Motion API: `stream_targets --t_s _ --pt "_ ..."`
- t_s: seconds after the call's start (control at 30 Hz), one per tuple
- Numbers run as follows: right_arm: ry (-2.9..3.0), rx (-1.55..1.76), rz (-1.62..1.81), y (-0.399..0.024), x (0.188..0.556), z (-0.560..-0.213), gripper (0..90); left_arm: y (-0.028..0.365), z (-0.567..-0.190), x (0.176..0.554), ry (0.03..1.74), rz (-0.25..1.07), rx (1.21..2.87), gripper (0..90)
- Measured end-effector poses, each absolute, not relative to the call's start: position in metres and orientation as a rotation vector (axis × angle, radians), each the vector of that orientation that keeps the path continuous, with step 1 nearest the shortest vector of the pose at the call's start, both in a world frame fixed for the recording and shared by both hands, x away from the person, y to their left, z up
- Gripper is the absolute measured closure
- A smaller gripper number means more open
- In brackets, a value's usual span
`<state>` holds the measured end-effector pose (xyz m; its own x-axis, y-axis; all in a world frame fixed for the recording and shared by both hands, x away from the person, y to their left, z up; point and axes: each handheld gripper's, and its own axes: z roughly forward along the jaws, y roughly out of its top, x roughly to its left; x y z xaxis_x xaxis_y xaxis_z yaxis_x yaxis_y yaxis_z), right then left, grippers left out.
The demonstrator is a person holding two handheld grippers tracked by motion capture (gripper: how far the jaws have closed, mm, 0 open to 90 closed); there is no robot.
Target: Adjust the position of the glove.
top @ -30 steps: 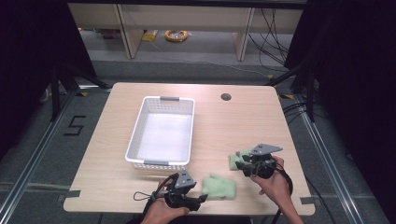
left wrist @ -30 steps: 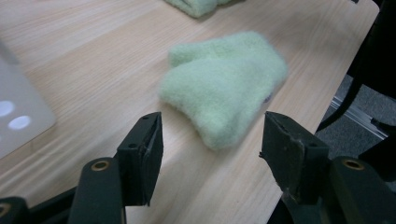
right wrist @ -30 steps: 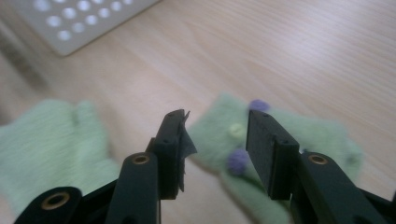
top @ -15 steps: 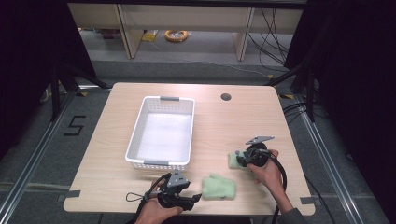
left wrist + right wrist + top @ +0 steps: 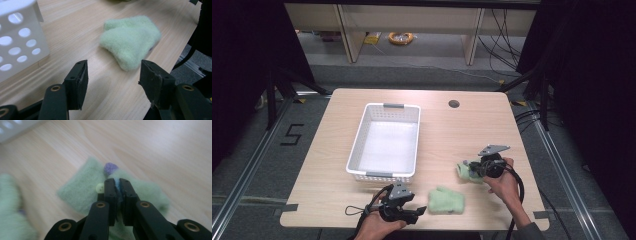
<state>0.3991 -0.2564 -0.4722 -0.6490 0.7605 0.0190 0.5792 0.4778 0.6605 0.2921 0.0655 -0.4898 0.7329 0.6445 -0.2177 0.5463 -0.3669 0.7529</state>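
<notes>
On the light wooden bench (image 5: 337, 200) lie two fuzzy green mittens. The right gripper (image 5: 473, 168), held in the person's right hand (image 5: 502, 184) near the bench's right front edge, has just been closing its jaws, and they now pinch the nearer mitten (image 5: 82, 192): in the right gripper view the two black jaws stand almost together with a thin fold of the green fabric caught between the pads, right beside a small pale button (image 5: 99, 187) and a purple patch (image 5: 110, 168) on the cloth. The rest of this mitten lies flat on the wood around the jaws. The left gripper (image 5: 417, 214) sits low at the front edge of the bench in the person's left hand (image 5: 374, 227), its jaws spread apart with nothing between them. It points toward the second mitten (image 5: 131, 38), which lies on the bench just ahead of the jaw tips, apart from them, close to the front edge. In the high view this second mitten (image 5: 446, 200) rests between the two grippers, well apart from the pinched one (image 5: 464, 171). A white perforated basket (image 5: 358, 150) stands on the bench behind the left gripper; its holed corner (image 5: 22, 45) appears at the left of the left gripper view.
</notes>
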Motion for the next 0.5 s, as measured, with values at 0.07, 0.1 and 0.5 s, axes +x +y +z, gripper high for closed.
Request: stream_targets --t_s 0.07,0.1,0.5 --pt "2.455 1.058 1.013 -0.253 0.39 -0.46 86.0 0.068 -0.489 0.293 0.888 0.144 2.068 39.7" --pt "2.463 1.031 1.042 -0.252 0.385 -0.455 86.0 0.067 -0.49 0.292 0.909 0.141 2.042 39.8" --pt "2.661 0.672 1.137 -0.203 0.338 -0.439 85.8 0.074 -0.485 0.296 0.925 0.16 2.008 40.3"
